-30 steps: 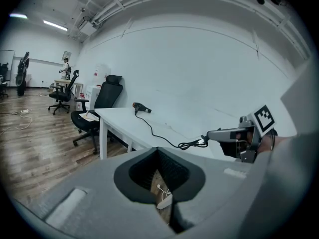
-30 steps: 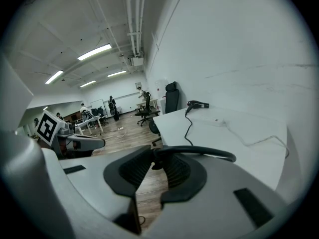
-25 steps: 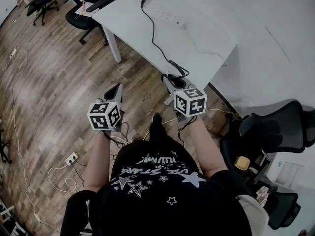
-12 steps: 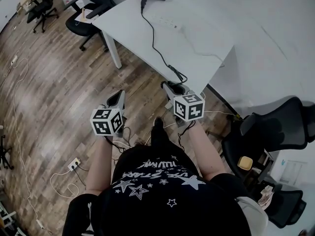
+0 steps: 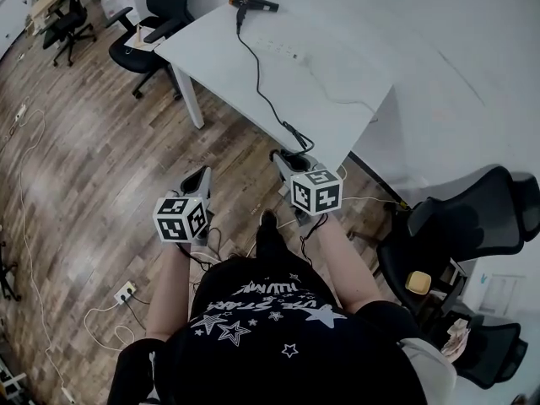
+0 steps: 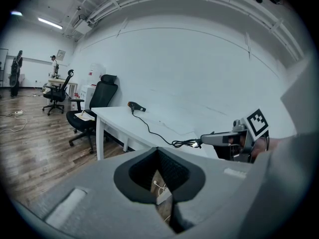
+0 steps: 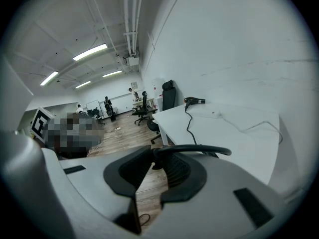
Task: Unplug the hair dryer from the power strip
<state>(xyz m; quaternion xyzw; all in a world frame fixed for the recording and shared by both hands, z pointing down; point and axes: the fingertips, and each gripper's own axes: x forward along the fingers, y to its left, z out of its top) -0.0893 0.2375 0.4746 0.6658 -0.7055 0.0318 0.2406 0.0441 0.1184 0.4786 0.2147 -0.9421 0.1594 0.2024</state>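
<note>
Wht table [image 5: 228, 57], blk office chairs [image 5: 460, 218]

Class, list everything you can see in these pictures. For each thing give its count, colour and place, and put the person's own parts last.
hair dryer: one, black, far end of the table
cord: one, black, from the hair dryer across the table to the right gripper
power strip: one, white, on the table right of the cord
table: one, white, by the wall
office chairs: at least four, black, two far left, two right
floor power strip: one, white, on the wooden floor at left
shirt: one, black with white stars, on the person
left gripper: one, grey, shut and empty, over the floor
right gripper: one, grey, shut on the cord at the table's near edge
</note>
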